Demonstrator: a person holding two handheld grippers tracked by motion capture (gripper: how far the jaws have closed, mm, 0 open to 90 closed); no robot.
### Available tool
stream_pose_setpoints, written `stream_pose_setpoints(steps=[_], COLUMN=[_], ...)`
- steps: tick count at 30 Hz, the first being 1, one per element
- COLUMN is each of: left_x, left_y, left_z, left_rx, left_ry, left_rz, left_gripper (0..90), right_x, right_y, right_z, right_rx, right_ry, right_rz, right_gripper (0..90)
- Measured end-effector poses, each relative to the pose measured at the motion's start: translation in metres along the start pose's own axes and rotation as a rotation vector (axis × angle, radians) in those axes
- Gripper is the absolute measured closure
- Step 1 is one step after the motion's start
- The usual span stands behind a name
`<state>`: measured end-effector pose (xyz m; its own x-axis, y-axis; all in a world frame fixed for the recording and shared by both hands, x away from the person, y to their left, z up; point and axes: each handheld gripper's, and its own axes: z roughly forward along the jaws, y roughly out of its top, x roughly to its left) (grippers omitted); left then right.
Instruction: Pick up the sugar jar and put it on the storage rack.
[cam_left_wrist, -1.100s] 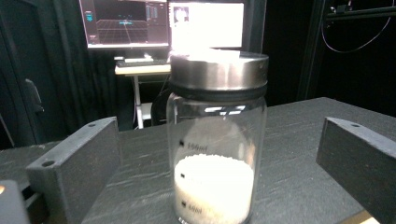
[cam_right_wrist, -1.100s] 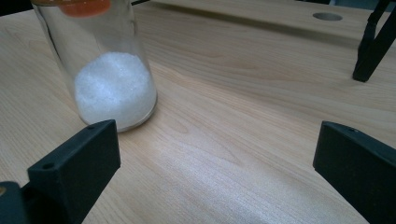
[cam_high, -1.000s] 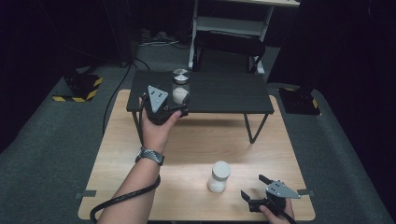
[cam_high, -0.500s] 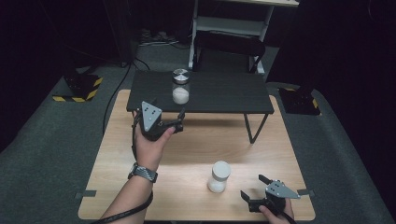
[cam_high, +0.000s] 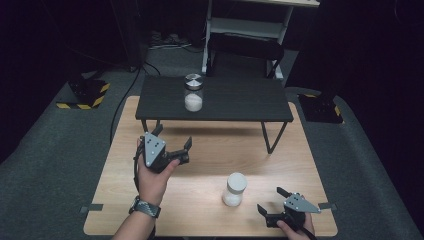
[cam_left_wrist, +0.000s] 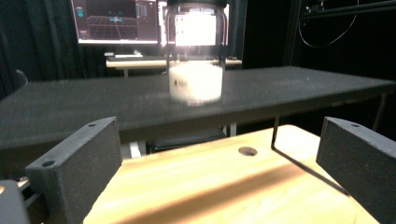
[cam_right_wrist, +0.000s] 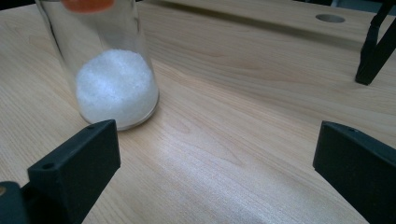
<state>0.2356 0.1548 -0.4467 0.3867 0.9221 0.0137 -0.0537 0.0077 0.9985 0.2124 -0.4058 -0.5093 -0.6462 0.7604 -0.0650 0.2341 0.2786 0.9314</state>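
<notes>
A glass jar (cam_high: 194, 93) with a metal lid and white powder stands on the black raised shelf (cam_high: 235, 100); it also shows as the jar (cam_left_wrist: 195, 70) straight ahead in the left gripper view. My left gripper (cam_high: 174, 136) hovers open over the wooden table (cam_high: 210, 150), in front of the shelf and apart from that jar; the left gripper (cam_left_wrist: 218, 140) holds nothing. A second, white-lidded jar (cam_high: 234, 190) of white powder stands on the wood near the front. My right gripper (cam_high: 270, 199) rests open just right of it; the right gripper (cam_right_wrist: 215, 144) has this jar (cam_right_wrist: 114, 79) ahead to its left.
The shelf's thin black legs (cam_high: 268, 137) stand on the wooden table. A white rack (cam_high: 250, 30) and cables lie behind the table, and yellow-black striped blocks (cam_high: 82, 97) sit on the floor at the left. A monitor (cam_left_wrist: 116, 21) glows beyond the shelf.
My left gripper, which was at the metal-lidded jar on the shelf, has drawn back toward the person over the wooden table. The jar stays on the shelf. The right gripper has not moved.
</notes>
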Motion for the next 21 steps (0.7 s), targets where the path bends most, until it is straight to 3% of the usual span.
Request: stream_pose_setpoints(steps=[11, 15, 21], left_x=[0.001, 0.002, 0.002], left_y=[-0.044, -0.060, -0.069], left_z=[-0.034, -0.044, -0.054], left_rx=[0.021, 0.052, 0.078], left_ry=[-0.032, -0.042, -0.046], left_rz=[-0.028, -0.040, -0.037], left_gripper=[0.6, 0.6, 0.6], right_x=[-0.001, 0.000, -0.001], right_y=[0.000, -0.001, -0.001], right_z=[0.000, 0.000, -0.001], right_rx=[-0.001, -0.004, -0.007], right_ry=[0.002, -0.002, 0.000], right_rz=[0.001, -0.002, 0.010], right_gripper=[0.1, 0.2, 0.1])
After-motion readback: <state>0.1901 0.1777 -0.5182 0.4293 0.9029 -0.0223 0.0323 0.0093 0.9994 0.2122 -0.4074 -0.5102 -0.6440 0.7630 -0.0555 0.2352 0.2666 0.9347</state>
